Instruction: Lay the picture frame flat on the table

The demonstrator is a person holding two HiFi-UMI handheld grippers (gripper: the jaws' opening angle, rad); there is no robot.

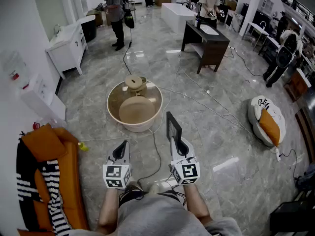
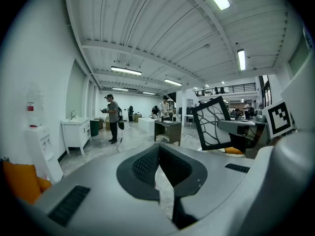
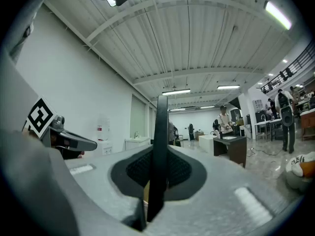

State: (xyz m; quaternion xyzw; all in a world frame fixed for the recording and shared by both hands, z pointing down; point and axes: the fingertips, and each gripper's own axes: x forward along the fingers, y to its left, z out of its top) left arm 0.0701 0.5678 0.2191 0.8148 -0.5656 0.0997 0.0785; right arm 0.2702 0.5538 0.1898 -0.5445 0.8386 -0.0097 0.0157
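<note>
Forearms [image 1: 198, 200] and a grey shirt [image 1: 157, 215] fill the bottom edge of the head view, each hand carrying a gripper. At far left an orange padded sofa [image 1: 54, 146] draped with a black-and-white striped cloth [image 1: 49, 193] hems in that side, near the left gripper [image 1: 122, 145], whose jaws are together with nothing between them. Ahead of both grippers sits a round beige tub [image 1: 135, 125], its near wall close to the jaw tips, and a black cable [image 1: 156, 151] crosses the floor between the grippers. The right gripper [image 1: 178, 146] is clamped on one edge of a black picture frame [image 1: 173, 127] holding white paper with dark branching lines. The frame stands upright in the air beyond the jaws, just right of the tub. Further right the grey marble floor [image 1: 216, 141] lies open as far as a white-and-orange cushion [image 1: 266, 117].
</note>
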